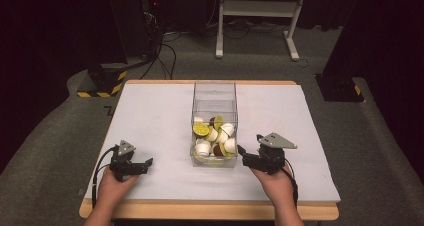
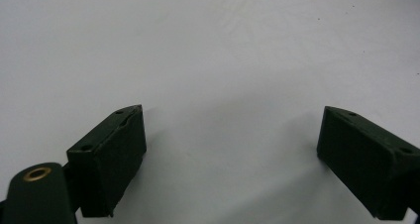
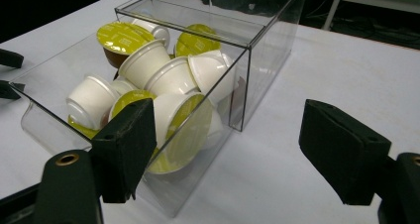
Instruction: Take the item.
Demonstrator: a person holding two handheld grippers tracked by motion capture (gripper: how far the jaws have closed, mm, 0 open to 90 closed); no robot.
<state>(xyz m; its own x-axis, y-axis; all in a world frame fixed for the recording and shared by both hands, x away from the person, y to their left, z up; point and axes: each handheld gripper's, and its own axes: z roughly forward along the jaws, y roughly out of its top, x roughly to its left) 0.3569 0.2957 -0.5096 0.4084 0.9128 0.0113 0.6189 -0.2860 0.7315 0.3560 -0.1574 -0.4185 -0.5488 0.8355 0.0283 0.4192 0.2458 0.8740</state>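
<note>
The clear box (image 1: 214,123) of capsules (image 1: 215,136) sits mid-surface, long axis twelve-to-six. The right claw (image 1: 242,153), wide open and empty, is nearer, box at its ten o'clock; the left claw (image 1: 146,163) also gapes empty.

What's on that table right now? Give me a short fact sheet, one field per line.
Surface: white tabletop
Container: clear plastic two-compartment box, mid-table
Contents: white coffee capsules with yellow-green lids, piled in the near compartment; far compartment looks empty
Left tongs: open, over bare tabletop, holding nothing
Right tongs: open, beside the box's near right corner, holding nothing
</note>
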